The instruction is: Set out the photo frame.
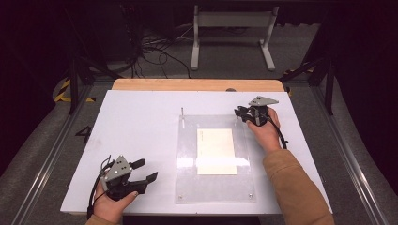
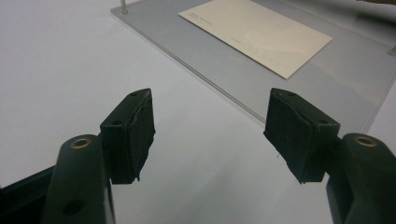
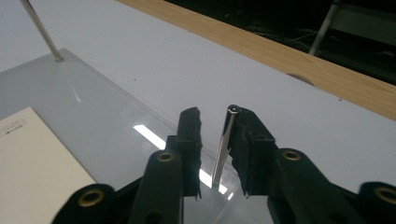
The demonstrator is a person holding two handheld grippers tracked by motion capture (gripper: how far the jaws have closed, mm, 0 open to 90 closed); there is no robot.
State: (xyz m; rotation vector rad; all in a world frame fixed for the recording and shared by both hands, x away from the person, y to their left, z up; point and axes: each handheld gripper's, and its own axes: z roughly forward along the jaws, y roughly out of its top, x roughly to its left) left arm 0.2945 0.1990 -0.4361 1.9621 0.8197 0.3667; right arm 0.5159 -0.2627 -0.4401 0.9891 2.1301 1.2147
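I am looking down on a white table with a clear flat plastic plate lying on it. A cream paper card is lying flat in the middle of that plate. A thin shiny metal pin is standing straight up at the plate's far left corner.

My right gripper is sitting at the plate's far right corner. Between its two black jaws another thin shiny metal rod is standing up from the plate. The rod is leaning against the right jaw, and there is a small gap to the left jaw. So the jaws are nearly together around the rod, but I cannot tell if they are squeezing it.

My left gripper is resting near the front left of the table, well apart from the plate. Its jaws are spread wide and are holding nothing. They are pointing toward the plate and the card.
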